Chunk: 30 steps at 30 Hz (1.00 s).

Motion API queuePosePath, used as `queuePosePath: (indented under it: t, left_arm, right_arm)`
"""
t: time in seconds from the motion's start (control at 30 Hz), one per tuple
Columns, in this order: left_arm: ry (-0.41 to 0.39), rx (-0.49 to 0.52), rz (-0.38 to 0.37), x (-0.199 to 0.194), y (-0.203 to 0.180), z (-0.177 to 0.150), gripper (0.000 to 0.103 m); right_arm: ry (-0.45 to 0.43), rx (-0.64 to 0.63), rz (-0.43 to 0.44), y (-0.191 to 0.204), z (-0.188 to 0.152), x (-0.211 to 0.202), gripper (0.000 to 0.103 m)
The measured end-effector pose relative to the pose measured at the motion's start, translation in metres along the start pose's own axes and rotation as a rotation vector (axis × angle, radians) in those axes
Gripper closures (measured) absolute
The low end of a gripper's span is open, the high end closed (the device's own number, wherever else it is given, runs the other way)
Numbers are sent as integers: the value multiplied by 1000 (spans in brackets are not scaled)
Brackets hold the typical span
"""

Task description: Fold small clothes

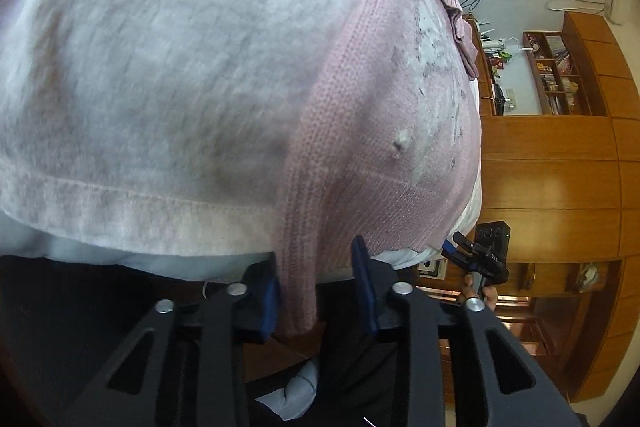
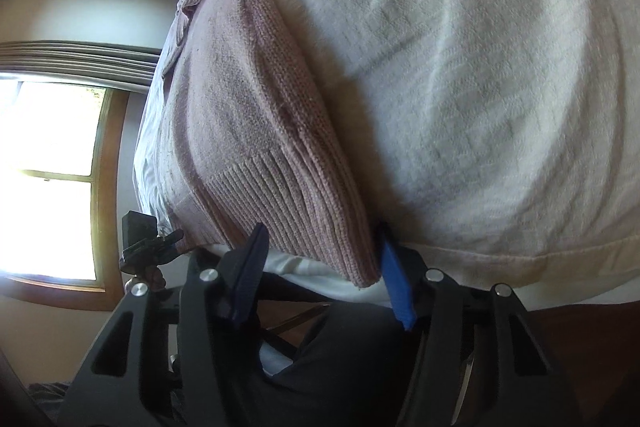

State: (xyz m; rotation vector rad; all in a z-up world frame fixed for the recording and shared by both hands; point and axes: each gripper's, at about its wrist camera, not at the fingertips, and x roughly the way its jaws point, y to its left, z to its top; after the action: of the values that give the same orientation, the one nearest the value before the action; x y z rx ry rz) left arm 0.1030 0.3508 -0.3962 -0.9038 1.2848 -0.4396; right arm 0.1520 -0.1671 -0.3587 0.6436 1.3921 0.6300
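Observation:
A small pink knit garment [image 1: 352, 131] lies over a white textured cloth [image 1: 160, 67]. Its ribbed bottom edge hangs off the near edge. My left gripper [image 1: 318, 287] is open, its blue pads [image 1: 366, 283] standing either side of one hanging hem corner. In the right wrist view the same pink garment [image 2: 248, 131] shows its ribbed hem, and my right gripper [image 2: 324, 275] is open around the other corner, with the fabric close to the right-hand pad [image 2: 394, 287]. Each view catches the other gripper small at the side: the right gripper [image 1: 480, 259] and the left gripper [image 2: 148, 243].
Under the white cloth [image 2: 460, 67] lies a pale sheet [image 2: 312, 269]. Wooden cabinets and a bookshelf [image 1: 560, 75] fill the right of the left wrist view. A bright window [image 2: 52, 179] is at the left of the right wrist view. A person's dark clothing [image 2: 340, 367] sits below both grippers.

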Motion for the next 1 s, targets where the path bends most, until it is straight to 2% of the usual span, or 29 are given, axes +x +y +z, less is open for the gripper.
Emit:
queuePosePath:
  t: [0.03,0.1,0.13,0.17,0.37,0.57,0.67,0.77,0.87,1.0]
  left_arm:
    - [-9,-3,-4,-1,0,-1,93]
    - [-16,-10,-22,-2,0,-2,93]
    - [-20,-14,-26,-3,-1,-3,94]
    - [-25,-21,-33,-4,-2,-3,94]
    - [-83,-45,-159,-18,-14,-14,95]
    - [-183,-87,-384,-44,-35,-14,95]
    - [-212,-95,-457,-52,-48,-7,95]
    - [-217,-105,-483,-57,-60,6,95]
    - [-193,-122,-458,-58,-64,19,95]
    - [-167,-151,-411,-55,-58,19,95]
  right_arm:
    - [9,-1,7,-1,-2,3,56]
    - [23,1,11,-6,-3,3,73]
    - [22,0,8,-6,-4,3,79]
    - [19,6,16,-6,-6,3,92]
    - [-72,13,132,6,-13,-29,94]
    - [-170,-3,255,32,-5,-77,95]
    - [-203,-13,305,46,8,-95,95]
    - [-223,-30,338,66,23,-107,95]
    - [-224,-57,341,81,40,-112,95]
    - [-211,-62,332,85,47,-109,95]
